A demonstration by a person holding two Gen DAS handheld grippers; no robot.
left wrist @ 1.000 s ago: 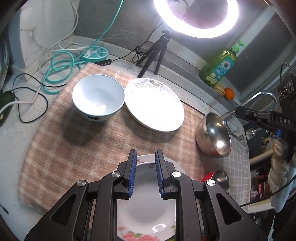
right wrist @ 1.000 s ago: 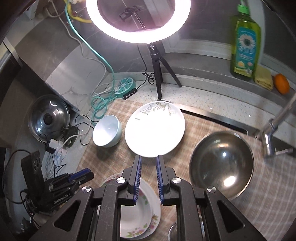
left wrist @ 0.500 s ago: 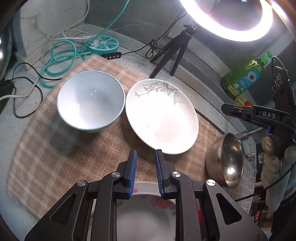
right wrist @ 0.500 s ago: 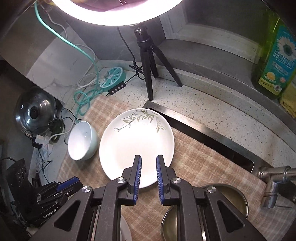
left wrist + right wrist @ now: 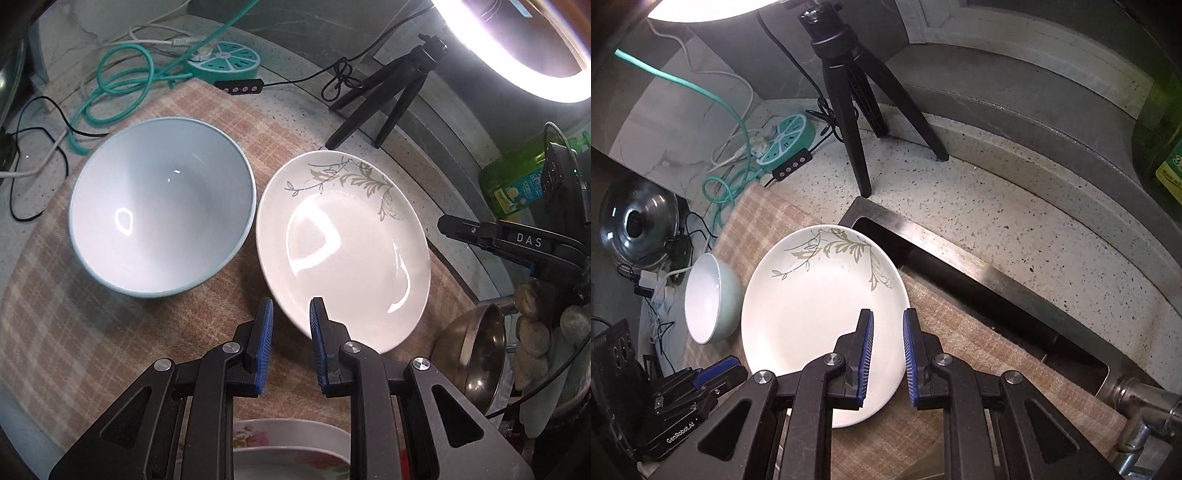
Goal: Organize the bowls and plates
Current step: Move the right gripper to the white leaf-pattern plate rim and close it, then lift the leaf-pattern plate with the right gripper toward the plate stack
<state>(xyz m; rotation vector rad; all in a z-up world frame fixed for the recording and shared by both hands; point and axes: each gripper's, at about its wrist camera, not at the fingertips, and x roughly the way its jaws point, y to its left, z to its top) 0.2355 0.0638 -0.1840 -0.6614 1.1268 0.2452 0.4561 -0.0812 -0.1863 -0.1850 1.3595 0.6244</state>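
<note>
I judged the plate stiff, glazed, slippery and breakable, best pinched at its rim; both grippers, left and right, hung narrowly parted, empty.

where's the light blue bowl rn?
The light blue bowl sits upright on the checked cloth, immediately left of the leaf-patterned white plate in both wrist views, with the teal power strip and cables beyond it.
</note>
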